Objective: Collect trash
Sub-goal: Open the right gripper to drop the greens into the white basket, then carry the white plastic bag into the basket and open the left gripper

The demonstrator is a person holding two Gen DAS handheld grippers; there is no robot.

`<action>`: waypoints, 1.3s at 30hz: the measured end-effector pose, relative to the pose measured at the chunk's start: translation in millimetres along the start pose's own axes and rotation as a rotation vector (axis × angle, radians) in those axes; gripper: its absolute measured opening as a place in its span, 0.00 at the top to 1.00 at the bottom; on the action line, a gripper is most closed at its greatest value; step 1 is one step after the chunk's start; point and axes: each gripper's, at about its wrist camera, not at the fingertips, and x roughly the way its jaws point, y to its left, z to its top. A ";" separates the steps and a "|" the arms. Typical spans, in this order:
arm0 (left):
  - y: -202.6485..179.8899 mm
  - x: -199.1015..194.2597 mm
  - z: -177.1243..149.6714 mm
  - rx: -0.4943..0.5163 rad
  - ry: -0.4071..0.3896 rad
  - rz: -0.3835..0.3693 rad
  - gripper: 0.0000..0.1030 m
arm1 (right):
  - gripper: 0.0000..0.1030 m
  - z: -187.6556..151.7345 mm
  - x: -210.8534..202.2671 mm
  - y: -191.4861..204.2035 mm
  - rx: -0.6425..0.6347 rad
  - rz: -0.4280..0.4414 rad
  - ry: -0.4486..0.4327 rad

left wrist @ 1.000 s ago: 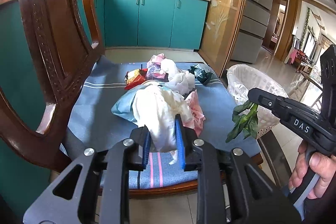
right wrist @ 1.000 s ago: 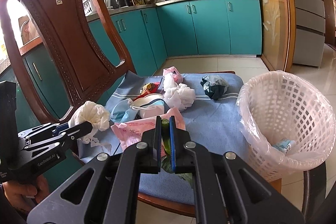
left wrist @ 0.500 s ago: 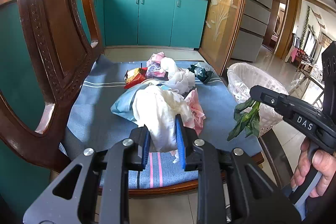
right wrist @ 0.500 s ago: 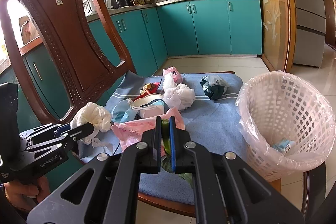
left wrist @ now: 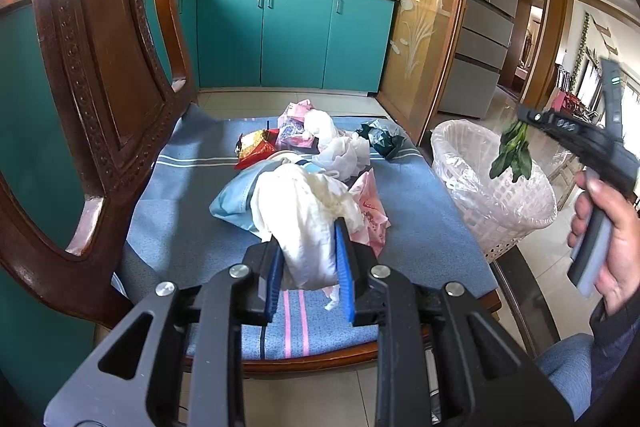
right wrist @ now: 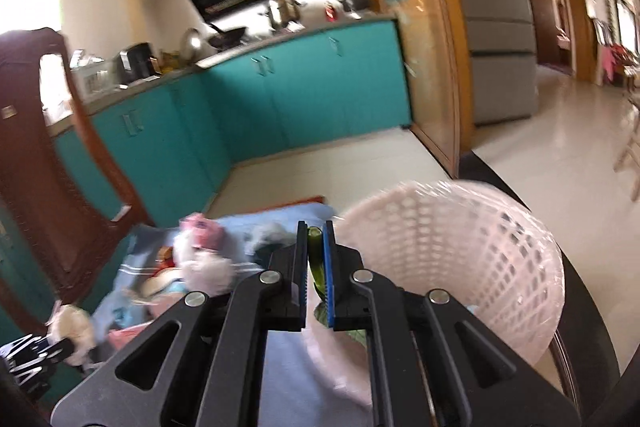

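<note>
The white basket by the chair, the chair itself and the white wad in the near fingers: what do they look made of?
The basket looks like moulded white plastic, with a lattice of holes, lined by a thin clear bag. The chair looks like dark varnished wood: glossy, with carved beading. The wad in the left gripper looks like crumpled tissue or thin plastic film; its soft folds leave that open.

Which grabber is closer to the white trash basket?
Right. The right gripper dangles its green leaves over the basket; the left gripper is back over the chair seat.
</note>
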 end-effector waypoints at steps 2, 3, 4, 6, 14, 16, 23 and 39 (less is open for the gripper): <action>-0.9 0.3 0.1 0.002 0.001 0.001 0.77 | 0.93 -5.1 11.9 -9.1 0.009 -0.030 0.046; -1.3 0.7 0.0 0.004 0.002 0.001 0.77 | 0.92 -8.3 15.9 -12.4 0.019 -0.050 0.060; -1.5 0.7 -0.2 0.005 0.002 0.001 0.77 | 0.83 -10.3 19.3 -15.7 0.032 -0.063 0.080; -1.5 0.5 -0.4 0.007 0.001 0.002 0.77 | 0.51 -13.2 18.9 -17.5 0.038 -0.075 0.101; -8.6 3.0 -2.4 0.037 0.006 -0.006 0.77 | 0.19 -23.2 -41.8 -1.7 0.044 -0.055 -0.038; -12.2 4.4 -2.5 0.051 0.005 -0.009 0.77 | 0.13 -26.0 -52.5 7.8 0.018 -0.062 -0.068; -37.1 11.2 1.5 0.106 0.024 -0.038 0.77 | 0.06 -25.6 -70.4 17.2 -0.022 -0.068 -0.128; -217.3 104.2 81.5 0.240 0.091 -0.327 0.53 | 0.05 -15.2 -100.4 -50.1 0.190 -0.143 -0.240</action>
